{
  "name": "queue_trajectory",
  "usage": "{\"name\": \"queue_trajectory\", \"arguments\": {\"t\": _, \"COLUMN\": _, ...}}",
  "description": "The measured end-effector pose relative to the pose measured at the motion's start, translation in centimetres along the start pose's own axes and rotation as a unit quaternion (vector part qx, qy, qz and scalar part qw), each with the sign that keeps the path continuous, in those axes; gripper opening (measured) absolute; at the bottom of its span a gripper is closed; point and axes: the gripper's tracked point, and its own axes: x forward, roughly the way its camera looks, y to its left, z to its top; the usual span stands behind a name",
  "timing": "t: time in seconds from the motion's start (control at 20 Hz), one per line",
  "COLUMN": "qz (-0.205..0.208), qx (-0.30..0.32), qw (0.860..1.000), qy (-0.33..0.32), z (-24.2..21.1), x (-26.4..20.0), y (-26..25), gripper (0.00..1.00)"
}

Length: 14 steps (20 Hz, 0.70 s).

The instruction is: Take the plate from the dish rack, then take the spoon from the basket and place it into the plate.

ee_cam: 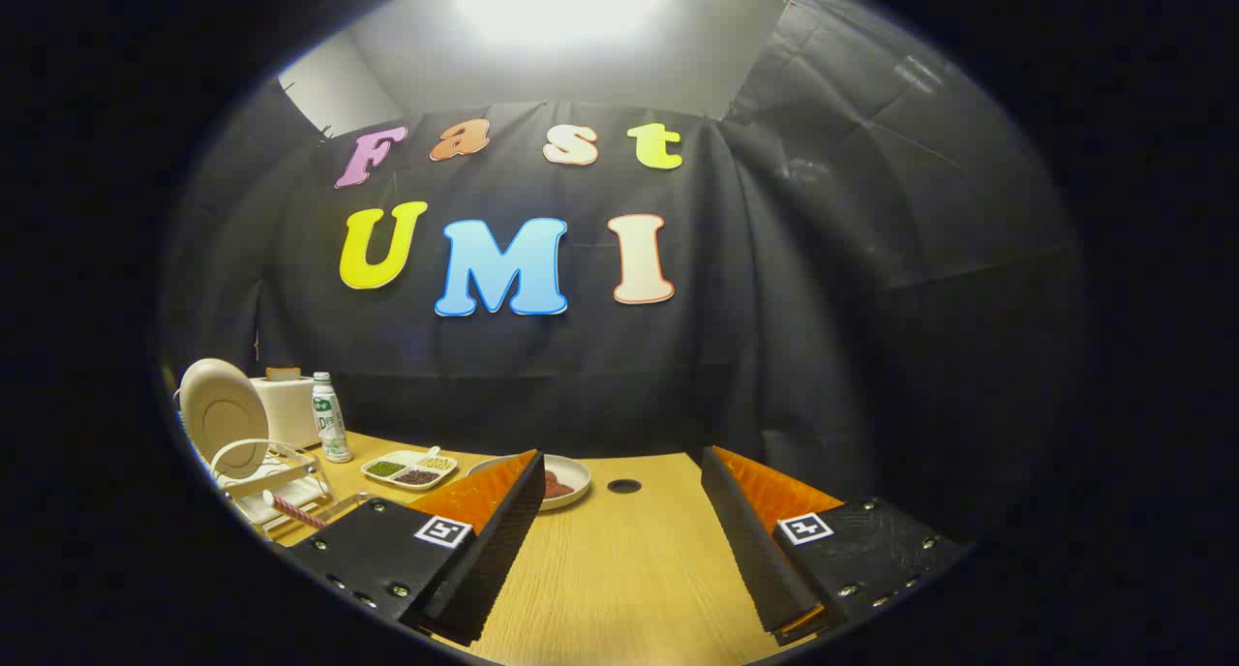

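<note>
Standing on edge in dish rack, plate; gripper jaws apart.

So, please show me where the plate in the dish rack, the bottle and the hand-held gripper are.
Plate [225, 416], gripper view: middle of its upright face.
Dish rack [254, 445], gripper view: white wire arch.
Bottle [330, 422], gripper view: its label.
Hand-held gripper [621, 532], gripper view: open gap midway between fingertips.

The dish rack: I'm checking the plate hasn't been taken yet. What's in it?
A pale plate stands upright in the dish rack. The rack's lower part is hidden. The open fingers hold nothing.
</note>
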Motion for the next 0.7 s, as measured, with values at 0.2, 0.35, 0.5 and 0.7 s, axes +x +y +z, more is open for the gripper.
{"name": "queue_trajectory", "arguments": {"t": 0.2, "qz": -0.044, "qx": -0.032, "qw": 0.998, "qy": 0.005, "z": 5.7, "x": -3.0, "y": -0.4, "gripper": 0.99}}
{"name": "queue_trajectory", "arguments": {"t": 0.35, "qz": -0.064, "qx": -0.029, "qw": 0.997, "qy": 0.026, "z": 8.0, "x": -6.7, "y": 1.3, "gripper": 0.99}}
{"name": "queue_trajectory", "arguments": {"t": 0.5, "qz": -0.072, "qx": -0.025, "qw": 0.996, "qy": 0.038, "z": 10.2, "x": -10.3, "y": 4.8, "gripper": 0.99}}
{"name": "queue_trajectory", "arguments": {"t": 0.7, "qz": -0.046, "qx": -0.001, "qw": 0.997, "qy": 0.058, "z": 11.7, "x": -14.0, "y": 12.2, "gripper": 0.99}}
